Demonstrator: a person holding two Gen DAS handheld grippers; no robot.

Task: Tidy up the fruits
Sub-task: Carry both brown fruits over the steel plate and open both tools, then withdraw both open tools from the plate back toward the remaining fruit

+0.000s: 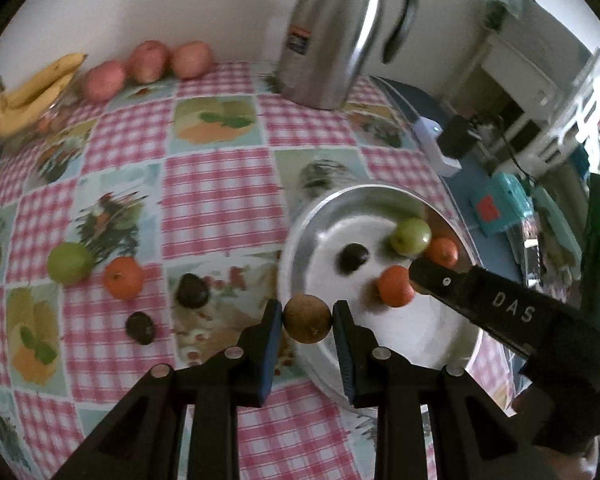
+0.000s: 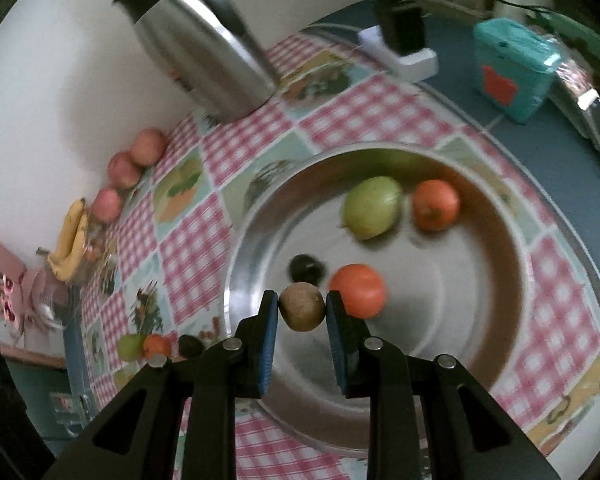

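My left gripper [image 1: 307, 317] is shut on a small brown round fruit [image 1: 307, 322], held over the near rim of a metal bowl [image 1: 380, 194]. My right gripper [image 2: 302, 312] is shut on a second brown fruit [image 2: 302, 306] above the bowl's [image 2: 240, 272] inside. In the bowl lie a green fruit [image 2: 372, 207], two oranges [image 2: 436, 204] [image 2: 358, 290] and a dark fruit [image 2: 306, 268]. On the cloth to the left lie a green fruit [image 1: 70, 263], an orange [image 1: 123, 278] and two dark fruits [image 1: 193, 290] [image 1: 140, 327].
A steel thermos jug [image 1: 340, 40] stands at the back by the wall. Three red apples [image 1: 150, 60] and bananas [image 1: 36, 92] line the far left edge. A white charger [image 2: 400, 52] and a teal box [image 2: 512, 68] sit on the blue surface to the right.
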